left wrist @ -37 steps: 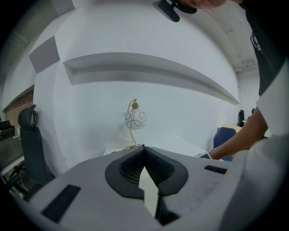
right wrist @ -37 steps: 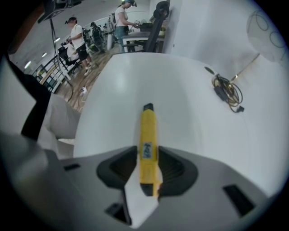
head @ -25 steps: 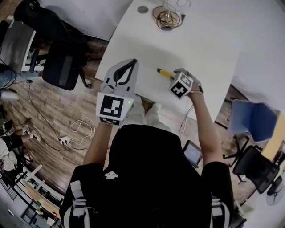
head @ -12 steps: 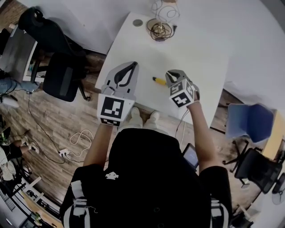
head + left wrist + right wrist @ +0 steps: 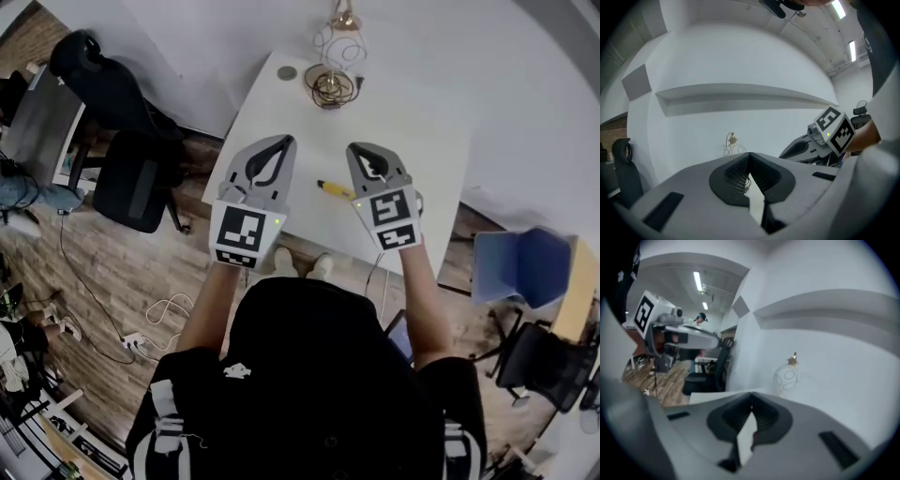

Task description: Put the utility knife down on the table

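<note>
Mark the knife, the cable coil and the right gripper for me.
Knife [image 5: 335,189]: head view, yellow handle.
Cable coil [image 5: 330,86]: head view, its loops.
Right gripper [image 5: 364,148]: head view, closed tips.

So the utility knife [image 5: 336,189] is a small yellow one with a dark bit at its left end. It's lying flat on the white table [image 5: 412,131], free, with nothing holding or touching it. It sits close to the table's near edge, roughly halfway along that edge, well away from the far edge. Its long axis runs more or less along the near edge, slightly slanted, dark end towards the left side. Can't tell whether the blade is out, it's too small.
</note>
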### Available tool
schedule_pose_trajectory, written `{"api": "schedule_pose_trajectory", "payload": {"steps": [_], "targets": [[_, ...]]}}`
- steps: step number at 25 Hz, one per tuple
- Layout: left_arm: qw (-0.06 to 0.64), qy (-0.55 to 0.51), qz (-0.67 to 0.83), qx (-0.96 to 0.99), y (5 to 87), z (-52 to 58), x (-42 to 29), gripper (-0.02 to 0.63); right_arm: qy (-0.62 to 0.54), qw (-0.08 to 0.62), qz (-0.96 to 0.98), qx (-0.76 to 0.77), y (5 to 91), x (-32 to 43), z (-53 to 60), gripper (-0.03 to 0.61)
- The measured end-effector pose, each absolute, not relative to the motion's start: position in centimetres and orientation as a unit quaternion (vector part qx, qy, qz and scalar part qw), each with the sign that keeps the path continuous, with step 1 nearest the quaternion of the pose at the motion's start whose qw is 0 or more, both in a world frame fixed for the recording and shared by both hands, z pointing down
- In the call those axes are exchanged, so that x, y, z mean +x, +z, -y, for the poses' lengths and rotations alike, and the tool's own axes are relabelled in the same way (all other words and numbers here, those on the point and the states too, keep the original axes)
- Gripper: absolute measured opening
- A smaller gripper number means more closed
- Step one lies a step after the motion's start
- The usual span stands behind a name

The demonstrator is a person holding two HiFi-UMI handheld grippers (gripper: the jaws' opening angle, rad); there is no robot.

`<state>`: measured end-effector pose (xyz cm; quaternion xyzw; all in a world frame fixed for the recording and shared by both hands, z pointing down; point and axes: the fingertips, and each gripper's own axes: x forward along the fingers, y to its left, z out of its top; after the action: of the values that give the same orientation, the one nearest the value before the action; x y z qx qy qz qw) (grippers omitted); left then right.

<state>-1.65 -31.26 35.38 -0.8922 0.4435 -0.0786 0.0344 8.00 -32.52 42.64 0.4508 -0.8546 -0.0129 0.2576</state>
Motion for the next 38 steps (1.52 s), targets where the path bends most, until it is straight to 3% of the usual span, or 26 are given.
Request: {"api": "schedule_pose_trajectory", "payload": {"steps": [14, 38], "targets": [[0.091, -0.060, -0.439, -0.892, 30.5, 31.3, -1.4, 0.015, -0.060, 0.101, 0.859, 0.498, 31.0, 7.8, 31.6, 0.034], [0.096, -0.049, -0.458, -0.882, 29.3, 30.9, -2.9, 0.015, -0.054, 0.087, 0.847, 0.521, 31.1, 9.6, 31.4, 0.034]]}}
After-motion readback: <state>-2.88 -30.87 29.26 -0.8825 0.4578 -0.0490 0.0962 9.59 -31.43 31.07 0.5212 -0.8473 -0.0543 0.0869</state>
